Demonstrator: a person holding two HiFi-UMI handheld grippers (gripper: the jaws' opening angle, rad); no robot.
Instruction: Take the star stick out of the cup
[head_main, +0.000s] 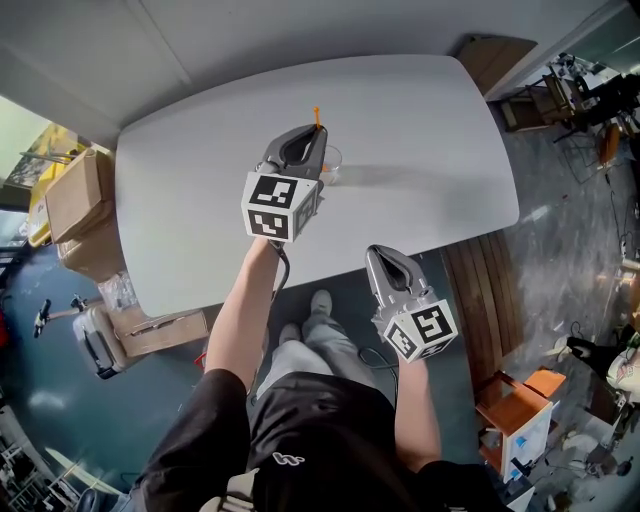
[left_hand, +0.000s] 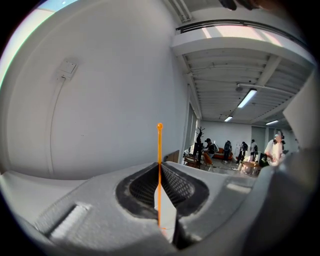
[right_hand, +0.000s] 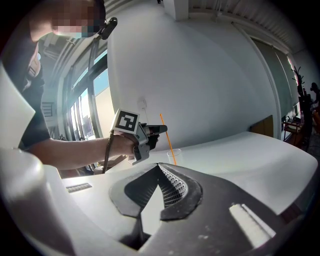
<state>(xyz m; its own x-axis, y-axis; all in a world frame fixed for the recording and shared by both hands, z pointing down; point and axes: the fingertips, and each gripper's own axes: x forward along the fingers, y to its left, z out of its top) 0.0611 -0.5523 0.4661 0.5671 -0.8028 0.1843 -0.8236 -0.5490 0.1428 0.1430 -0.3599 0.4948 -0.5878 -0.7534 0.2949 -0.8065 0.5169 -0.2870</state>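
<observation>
Left hand-held gripper (head_main: 317, 136) pinches thin orange stick (left_hand: 159, 145) upright, evidently to lift it from clear plastic cup (right_hand: 174, 156); right hand-held gripper (right_hand: 159, 166) closed, empty.

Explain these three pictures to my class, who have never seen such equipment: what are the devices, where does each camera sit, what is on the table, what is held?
No robot here: a person holds a hand-operated gripper in each hand; the marker cubes belong to them. One picture comes from a camera on the person's head, looking down; the other two come from cameras riding on each gripper, looking along its jaws. On the white table stands a clear cup. The left gripper is shut on a thin orange stick, whose lower end reaches into the cup. The right gripper hangs near the table's edge, jaws together, holding nothing.
</observation>
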